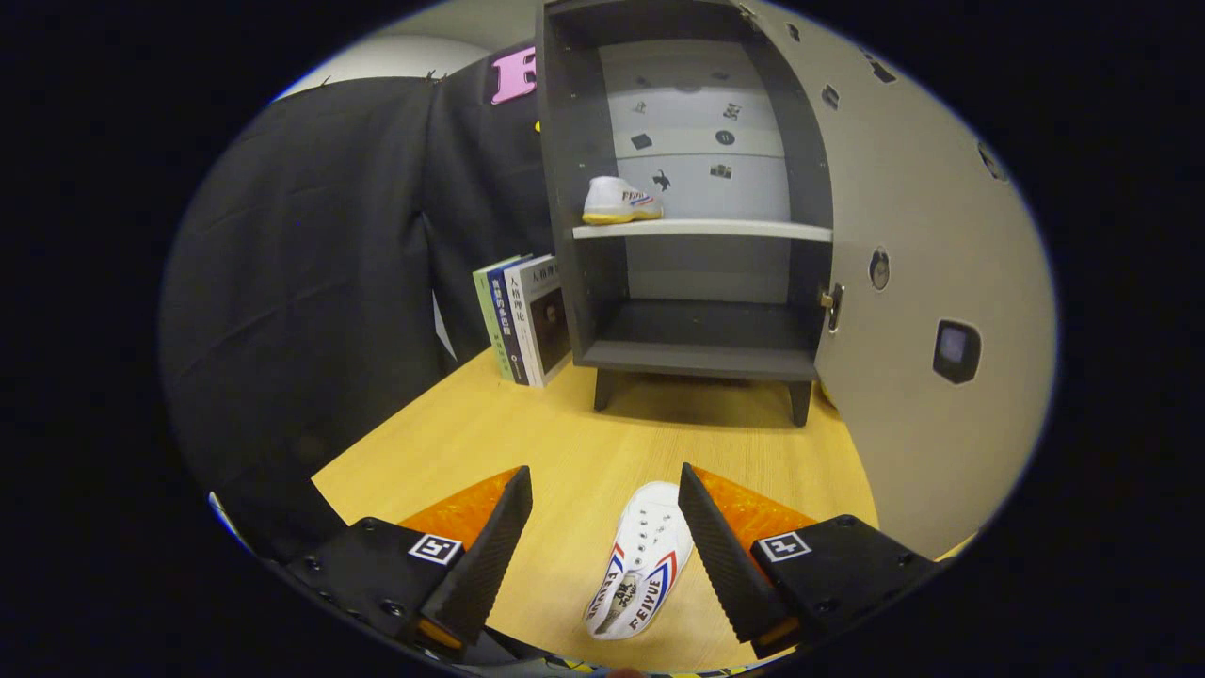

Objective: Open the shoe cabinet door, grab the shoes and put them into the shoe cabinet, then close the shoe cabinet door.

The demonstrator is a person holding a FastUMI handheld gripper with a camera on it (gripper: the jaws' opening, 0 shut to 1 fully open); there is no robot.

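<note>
The dark shoe cabinet (574, 188) stands on the wooden table beyond my fingers, its pale door (923, 282) swung wide open to the right. One white shoe (619, 201) rests on the left of the cabinet's white middle shelf (734, 230). A second white shoe (642, 560) with red and blue stripes lies on the table between my fingers, close to the right one, toe toward the cabinet. My gripper (602, 480) is open and hovers over that shoe; neither finger presses on it.
Several books (522, 320) lean upright against the cabinet's left side. The lower compartment (701, 325) of the cabinet holds nothing. The wooden table (565, 443) runs from the cabinet's legs to my fingers, its left edge against black cloth.
</note>
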